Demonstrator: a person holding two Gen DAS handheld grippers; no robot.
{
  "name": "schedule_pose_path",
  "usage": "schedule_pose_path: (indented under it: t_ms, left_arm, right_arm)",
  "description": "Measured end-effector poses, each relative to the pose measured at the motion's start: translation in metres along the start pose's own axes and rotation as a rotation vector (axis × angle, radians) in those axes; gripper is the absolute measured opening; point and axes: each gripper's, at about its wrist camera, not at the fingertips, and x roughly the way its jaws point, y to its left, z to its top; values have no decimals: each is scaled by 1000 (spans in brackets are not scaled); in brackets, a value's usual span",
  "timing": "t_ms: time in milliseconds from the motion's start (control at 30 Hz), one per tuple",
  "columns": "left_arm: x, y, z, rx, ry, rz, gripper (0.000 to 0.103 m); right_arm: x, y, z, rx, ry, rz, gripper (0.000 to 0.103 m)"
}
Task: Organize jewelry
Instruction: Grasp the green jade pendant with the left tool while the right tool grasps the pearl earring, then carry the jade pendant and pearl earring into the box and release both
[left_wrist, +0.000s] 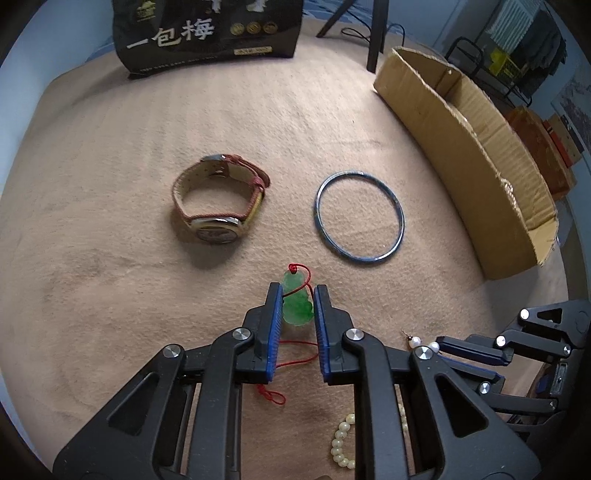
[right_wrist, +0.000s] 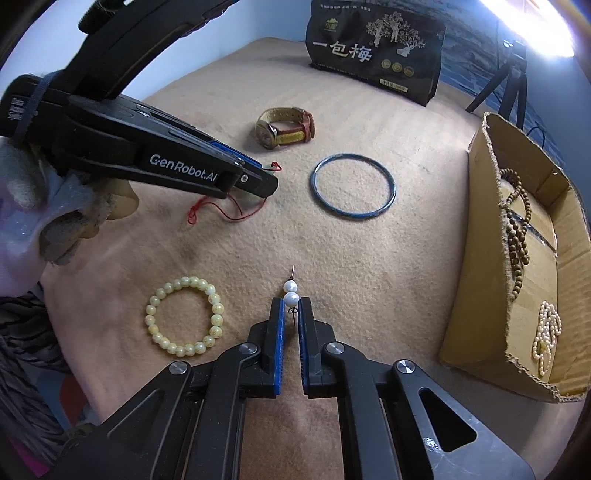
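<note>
Left tongs, low centre of the left wrist view, straddle a green jade pendant on a red cord; whether the pads press it cannot be told. Right tongs, lower centre, clenched on a pearl earring. Upper centre on the tan-covered tabletop: wristwatch, blue bangle. Right edge: cardboard box

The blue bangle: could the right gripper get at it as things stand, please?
Probably yes: the blue bangle lies flat on open cloth ahead of the right gripper, though its jaws already flank the pearl earrings.
</note>
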Motion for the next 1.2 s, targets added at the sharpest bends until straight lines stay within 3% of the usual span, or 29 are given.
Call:
schedule_pose_path:
  t_ms: [533, 933, 1200]
  left_arm:
    - [-72, -7, 17, -62, -181, -92, 16]
    - [-119, -40, 36, -52, -317, -179, 16]
    - [-122, -80, 43, -4, -339, -225, 16]
  right_arm:
    - [-53, -17, 15, 58, -138, -27, 6]
    - [-107, -72, 20, 187, -246, -113, 6]
    - [-130, -120, 16, 290, -275, -184, 6]
